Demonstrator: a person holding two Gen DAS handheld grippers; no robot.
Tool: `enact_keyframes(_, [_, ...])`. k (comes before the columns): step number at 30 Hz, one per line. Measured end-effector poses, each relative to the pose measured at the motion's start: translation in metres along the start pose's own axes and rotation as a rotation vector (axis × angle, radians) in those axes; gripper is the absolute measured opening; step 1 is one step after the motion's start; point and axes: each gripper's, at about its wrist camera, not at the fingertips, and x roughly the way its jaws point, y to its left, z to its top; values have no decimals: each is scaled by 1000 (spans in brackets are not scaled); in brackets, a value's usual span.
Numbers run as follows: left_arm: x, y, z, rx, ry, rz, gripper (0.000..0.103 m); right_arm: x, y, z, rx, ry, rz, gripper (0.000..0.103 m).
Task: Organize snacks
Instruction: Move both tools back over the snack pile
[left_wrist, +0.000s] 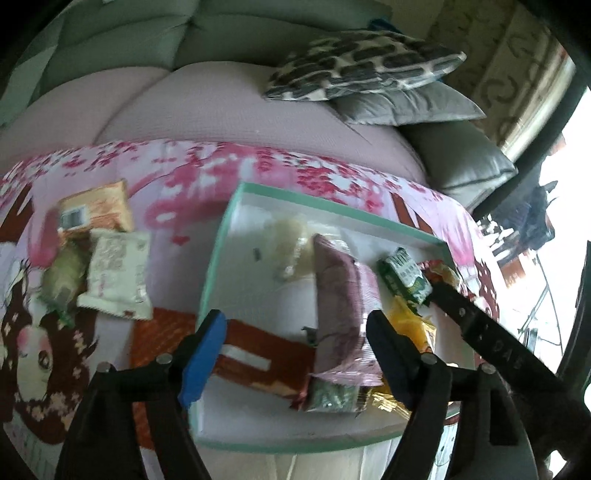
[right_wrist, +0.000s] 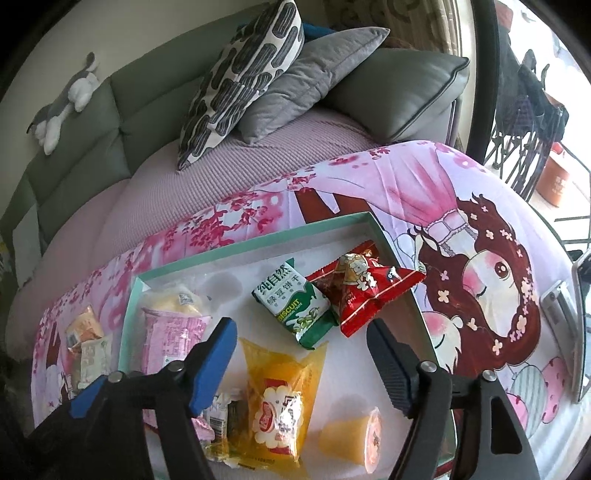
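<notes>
A shallow white box with a mint-green rim lies on a pink cartoon cloth. Inside it lie a pink snack bag, a pale bun, a green biscuit pack, a red packet and a yellow packet. My left gripper is open and empty, its fingers either side of the pink bag's near end. My right gripper is open and empty above the yellow packet. Its black finger shows in the left wrist view.
Several snacks lie on the cloth left of the box: an orange packet, a white packet and a greenish one. A small orange cake lies in the box's near corner. Cushions sit on the sofa behind.
</notes>
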Motion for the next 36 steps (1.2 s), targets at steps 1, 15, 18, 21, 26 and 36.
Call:
enact_keyframes(1, [-4,5,1,-14,-7,8,83,0,0,0,0,6,-1,76])
enact_keyframes(15, [-15,76,9,-173,-61,226,94,-12,34,-9,-90,16,23,76])
enact_keyframes(18, [-18,85,11,-197,-71,244,94,-14,42,-12,-110,14,33,76])
enact_keyframes(21, [-20,89,11,-210,-78,246,95,-14,47,-14,-124,15,37,76])
enact_keyframes(26, [-21,87,11,-200,-79,243,95,-14,48,-15,-125,18,33,76])
enact_keyframes(36, [-22,86,12,-205,-112,235,103,-12,44,-15,-122,1,50,94])
